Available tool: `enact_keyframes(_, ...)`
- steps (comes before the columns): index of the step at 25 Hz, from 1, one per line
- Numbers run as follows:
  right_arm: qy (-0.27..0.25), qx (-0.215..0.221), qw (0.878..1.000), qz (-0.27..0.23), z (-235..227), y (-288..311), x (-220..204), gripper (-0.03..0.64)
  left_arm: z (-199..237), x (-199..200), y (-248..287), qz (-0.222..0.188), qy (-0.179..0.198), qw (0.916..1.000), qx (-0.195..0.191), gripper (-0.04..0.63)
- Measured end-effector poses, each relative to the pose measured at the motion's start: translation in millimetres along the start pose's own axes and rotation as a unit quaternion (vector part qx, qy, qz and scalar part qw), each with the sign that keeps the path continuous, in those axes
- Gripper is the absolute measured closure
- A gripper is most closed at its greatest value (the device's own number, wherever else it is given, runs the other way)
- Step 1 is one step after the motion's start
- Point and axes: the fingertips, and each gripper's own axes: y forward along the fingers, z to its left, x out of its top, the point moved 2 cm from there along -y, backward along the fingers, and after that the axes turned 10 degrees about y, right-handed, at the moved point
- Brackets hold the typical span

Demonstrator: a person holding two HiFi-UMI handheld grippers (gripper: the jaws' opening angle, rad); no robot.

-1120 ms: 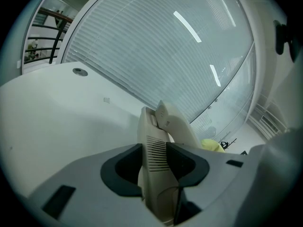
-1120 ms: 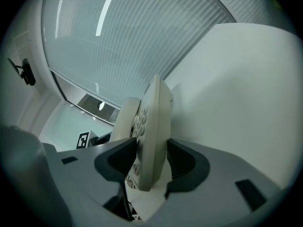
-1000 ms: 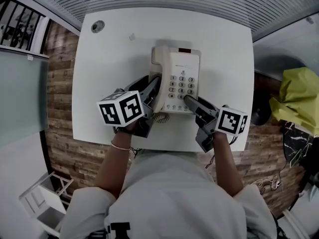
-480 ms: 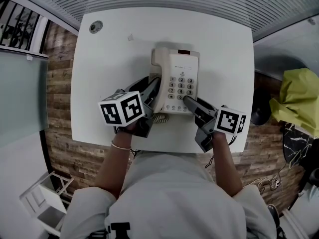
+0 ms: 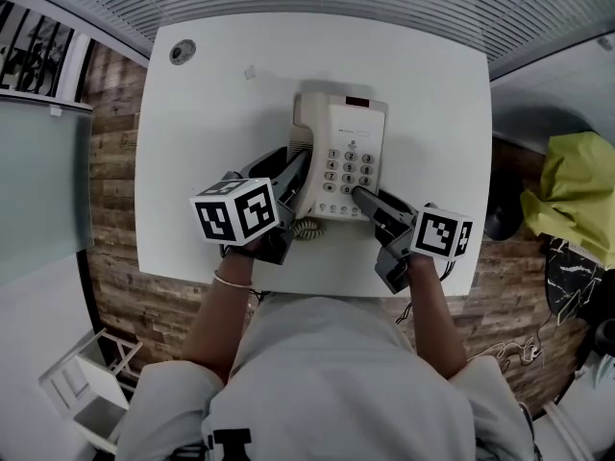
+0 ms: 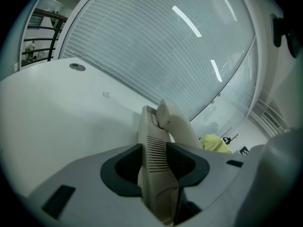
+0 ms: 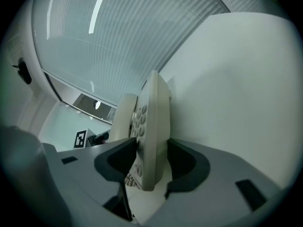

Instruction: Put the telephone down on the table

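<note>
While both grippers clamp it, the telephone lies over the middle of the white table.
The person's forearms reach forward side by side. The left gripper has its jaws pinching the telephone's vented left side, and the right gripper has its jaws pinching the near keypad corner. Whether the base touches the tabletop, I cannot tell.

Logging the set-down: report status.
Left hand-held gripper shut on beige plastic push-button telephone. Right hand-held gripper same. No obstacle on white table.
</note>
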Motion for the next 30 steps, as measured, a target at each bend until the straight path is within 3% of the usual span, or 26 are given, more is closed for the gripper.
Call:
enact_keyframes(18, -0.038, -0.047, 0.998, 0.016, -12.7, 4.6, -1.0, 0.408, 2.9, -8.4, 3.4, -0.002, 0.023, 0.9997, 0.004, 0.436)
enact_keyframes(24, -0.048, -0.063, 0.997, 0.008, -13.8, 6.1, 1.9, 0.407, 4.3, -6.0, 4.6, -0.016, 0.043, 0.9989, 0.005, 0.436)
enact_keyframes(30, -0.094, -0.110, 0.989, -0.008, -16.2, 4.0, 3.9, 0.405, 10.7, 8.0, -3.5, -0.058, 0.093, 0.9935, 0.030, 0.482)
